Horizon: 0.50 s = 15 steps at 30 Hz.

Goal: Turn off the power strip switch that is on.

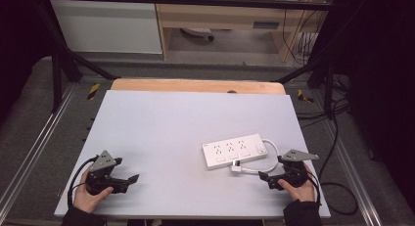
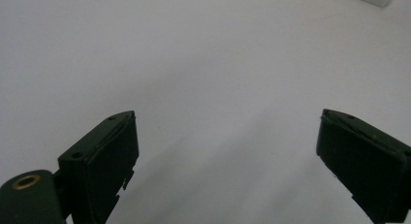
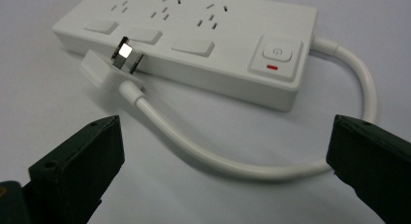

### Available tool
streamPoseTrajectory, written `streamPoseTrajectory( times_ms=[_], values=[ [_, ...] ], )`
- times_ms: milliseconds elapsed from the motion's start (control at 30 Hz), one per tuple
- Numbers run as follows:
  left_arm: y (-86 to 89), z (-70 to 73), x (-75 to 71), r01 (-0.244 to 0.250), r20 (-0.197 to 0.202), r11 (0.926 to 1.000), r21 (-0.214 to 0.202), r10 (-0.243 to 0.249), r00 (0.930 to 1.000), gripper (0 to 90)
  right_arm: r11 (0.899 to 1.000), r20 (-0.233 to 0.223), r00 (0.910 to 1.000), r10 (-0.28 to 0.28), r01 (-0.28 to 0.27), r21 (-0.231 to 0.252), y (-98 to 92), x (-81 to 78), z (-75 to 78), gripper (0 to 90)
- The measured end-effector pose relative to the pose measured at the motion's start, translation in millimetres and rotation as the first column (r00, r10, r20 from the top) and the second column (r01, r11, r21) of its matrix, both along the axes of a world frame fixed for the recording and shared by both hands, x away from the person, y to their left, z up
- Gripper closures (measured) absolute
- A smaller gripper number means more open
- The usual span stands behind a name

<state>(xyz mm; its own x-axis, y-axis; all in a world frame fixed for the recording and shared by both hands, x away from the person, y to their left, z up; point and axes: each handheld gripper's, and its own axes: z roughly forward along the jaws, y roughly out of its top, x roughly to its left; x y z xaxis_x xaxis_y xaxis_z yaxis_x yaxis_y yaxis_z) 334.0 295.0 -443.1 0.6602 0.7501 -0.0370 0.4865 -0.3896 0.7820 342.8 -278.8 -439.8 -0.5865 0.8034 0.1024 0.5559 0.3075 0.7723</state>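
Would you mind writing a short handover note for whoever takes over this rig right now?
Left gripper: open, holding nothing, at the near left of the table, well away from the power strip.
Right gripper: open, holding nothing, at the near right, jaws pointing at the cable that loops from the strip's right end round to the plug.
Plug: lies loose on the table against the strip's near side, prongs up, not in any socket.
Done: nothing gripped so far.
Left: probably grasp the plug or cable with the right gripper; the left may need to steady the strip.
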Motion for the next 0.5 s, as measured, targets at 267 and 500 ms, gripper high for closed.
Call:
streamPoseTrajectory(
  times_ms=[267,500],
  values=[
    [0.0,0.1,0.1,0.001,0.000,1.0000,0.000,-0.001,1.0000,7.9,1.000,-0.008,1.0000,-0.002,0.002,-0.004,-7.8,-4.5,-6.9,0.6],
    [-0.6,0.0,0.6,-0.001,-0.003,1.0000,0.002,0.001,1.0000,8.0,1.000,-0.018,0.9998,-0.009,0.009,-0.029,-9.0,-3.4,-9.2,0.6]
  ],
)
